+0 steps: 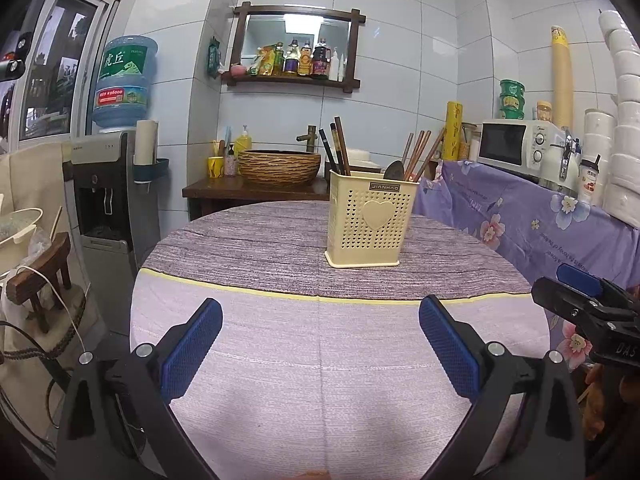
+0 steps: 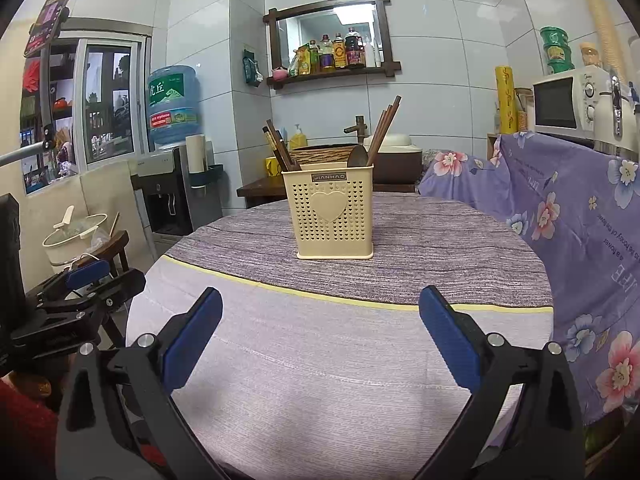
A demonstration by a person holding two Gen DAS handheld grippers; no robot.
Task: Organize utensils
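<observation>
One cream perforated utensil holder (image 1: 370, 222)

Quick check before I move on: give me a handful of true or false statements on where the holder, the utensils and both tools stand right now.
1. The cream utensil holder stands upright on the table. True.
2. Both tools hold chopsticks. False: the left tool and the right tool are open and hold nothing.
3. Chopsticks and a dark spoon stick up out of the holder. True.
4. Loose utensils lie on the cloth between the tools and the holder. False: no utensil shows on that stretch of cloth.
5. The holder lies on its side by the microwave. False: it is upright on the table, apart from the microwave.
</observation>
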